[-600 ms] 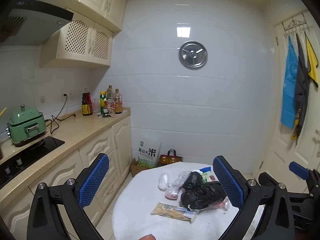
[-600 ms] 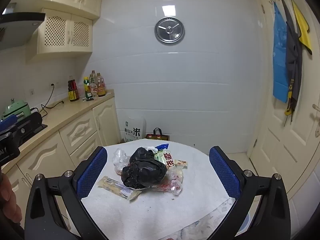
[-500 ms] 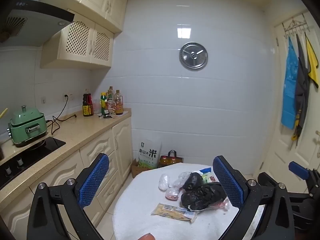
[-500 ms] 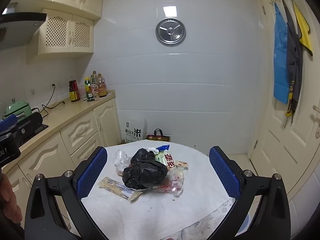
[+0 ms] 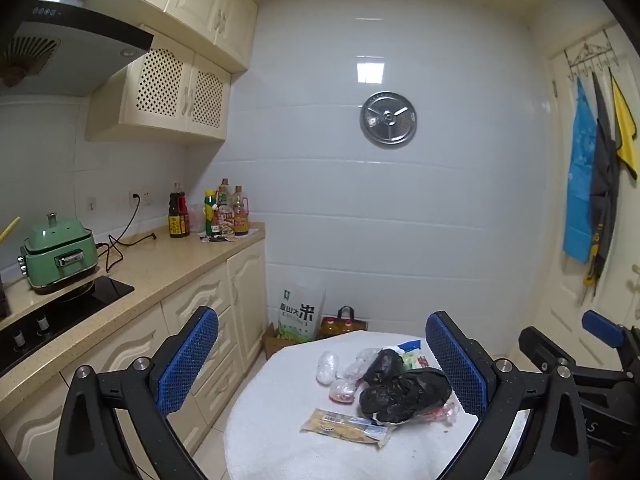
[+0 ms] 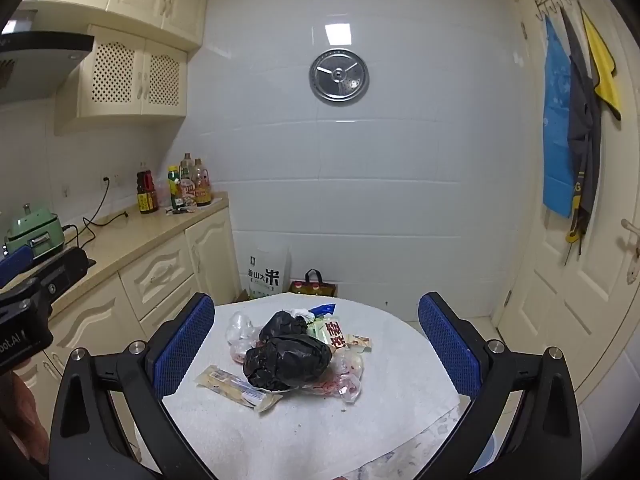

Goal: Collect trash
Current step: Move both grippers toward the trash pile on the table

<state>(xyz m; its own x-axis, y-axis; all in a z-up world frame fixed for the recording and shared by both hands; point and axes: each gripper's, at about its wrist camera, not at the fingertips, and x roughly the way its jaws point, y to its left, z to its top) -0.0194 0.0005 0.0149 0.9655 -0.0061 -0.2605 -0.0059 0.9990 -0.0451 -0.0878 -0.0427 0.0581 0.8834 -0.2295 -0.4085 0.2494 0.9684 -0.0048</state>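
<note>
Off to the left of the left gripper (image 5: 322, 364), a countertop (image 5: 160, 256) is carrying a green cooker (image 5: 58, 254) and a cluster of sauce bottles (image 5: 212, 214) — none of it part of the job. Both grippers are hanging above the near edge of a round table (image 6: 400, 364) covered in white cloth, jaws spread wide and holding nothing, probably so either can drop onto whichever piece is closest. Ahead of the left gripper and slightly right of its centre, the trash pile is sitting bunched mid-table: a long snack wrapper (image 5: 346, 432) lying flat nearest the fingers, clear plastic bags (image 5: 328, 366) just beyond it, and a crumpled black bag (image 5: 404, 394) lying next to its right finger in this view. From the right gripper (image 6: 316, 344) the same black bag (image 6: 288, 362) is sitting almost dead centre between the pads, the wrapper (image 6: 236, 388) poking out from under its left side, printed packets (image 6: 336, 334) touching it behind and to the right — so this gripper looks better lined up for a first grab. No bin is showing in either view. Further right, aprons and a yellow cloth (image 6: 606, 76) are hanging on the door. Collecting hasn't started, judging by the untouched heap.
</note>
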